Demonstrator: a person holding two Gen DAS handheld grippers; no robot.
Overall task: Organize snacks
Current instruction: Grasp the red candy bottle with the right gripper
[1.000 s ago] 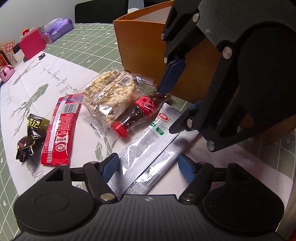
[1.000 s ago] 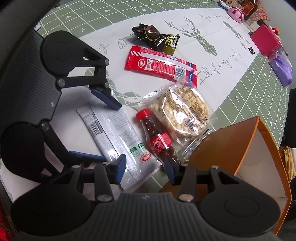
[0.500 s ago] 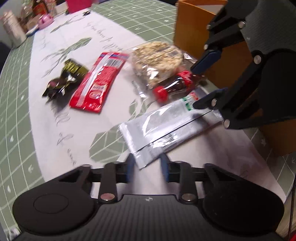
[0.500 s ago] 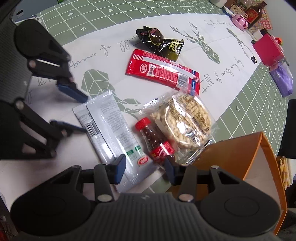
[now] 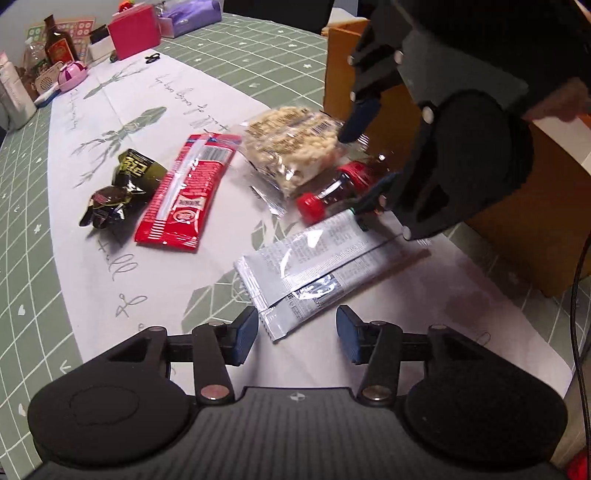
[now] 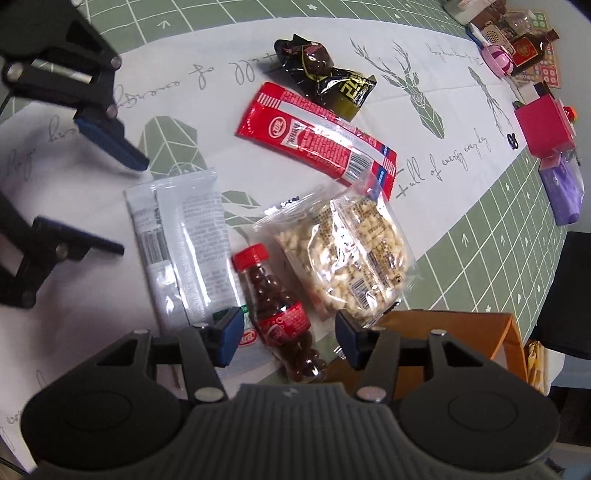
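Snacks lie on a white cloth: a silver packet [image 5: 325, 266] [image 6: 184, 247], a small cola-shaped candy bottle [image 5: 340, 186] [image 6: 277, 314], a clear bag of puffed snacks [image 5: 291, 144] [image 6: 354, 262], a red wafer packet [image 5: 184, 195] [image 6: 317, 142] and a black wrapper [image 5: 118, 184] [image 6: 325, 79]. My left gripper [image 5: 295, 332] [image 6: 114, 199] is open and empty, just short of the silver packet's near end. My right gripper [image 6: 288, 341] [image 5: 364, 171] is open, its fingers on either side of the candy bottle, close above it.
An orange open box [image 5: 517, 192] [image 6: 461, 336] stands right behind the bottle and snack bag. A pink box [image 5: 135, 31] [image 6: 545, 127], a purple pouch [image 6: 563, 192], a brown bottle [image 5: 55, 46] and small items sit at the far end of the green grid mat [image 5: 22, 192].
My left gripper has pulled back from the silver packet and opened wider. My right gripper has come down around the candy bottle.
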